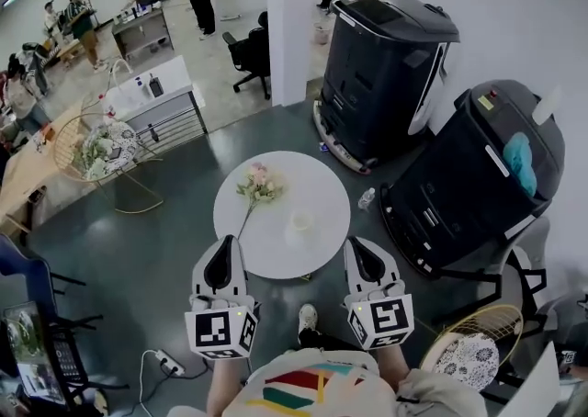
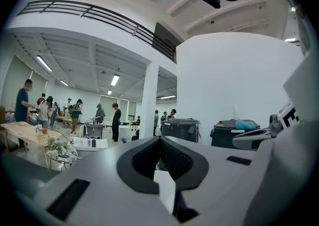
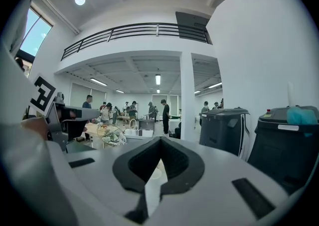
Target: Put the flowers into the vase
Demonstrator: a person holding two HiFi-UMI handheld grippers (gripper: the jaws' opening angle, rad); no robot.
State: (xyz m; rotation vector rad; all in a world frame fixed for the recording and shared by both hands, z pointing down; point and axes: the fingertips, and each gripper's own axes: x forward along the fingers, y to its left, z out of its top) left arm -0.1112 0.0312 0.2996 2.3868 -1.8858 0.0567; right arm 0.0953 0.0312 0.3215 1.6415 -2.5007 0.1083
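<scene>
Hovering at the near rim of the round white bench [image 1: 317,176], the left claw [image 1: 224,242] and right claw [image 1: 356,244] are both pressed together and empty. Each carries a cube with square markers. The flowers [image 1: 258,187] lie on the bench's left half. The white vase [image 1: 301,221] stands just right of their stem. Grey floor [image 1: 184,185] rings the bench, and black machines [image 1: 386,66] crowd its far-right side.

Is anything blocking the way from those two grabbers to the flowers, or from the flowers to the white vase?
Nothing visible. The flowers lie on the round table with the vase just right of their stem, bare tabletop between. The left gripper and right gripper sit at the near edge, bare tabletop ahead.
</scene>
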